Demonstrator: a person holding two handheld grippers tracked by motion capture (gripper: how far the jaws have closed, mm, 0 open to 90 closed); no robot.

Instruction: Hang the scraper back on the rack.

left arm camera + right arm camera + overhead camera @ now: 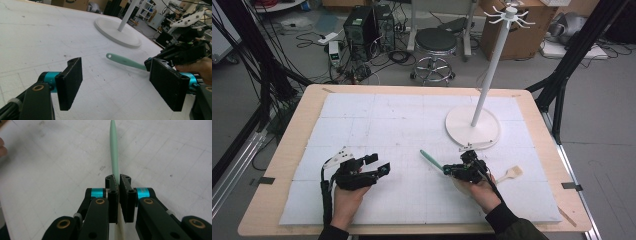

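Even, bright overhead light gives soft, faint shadows on the white table (377, 120), while all 3 views are slightly soft and far backgrounds blur.
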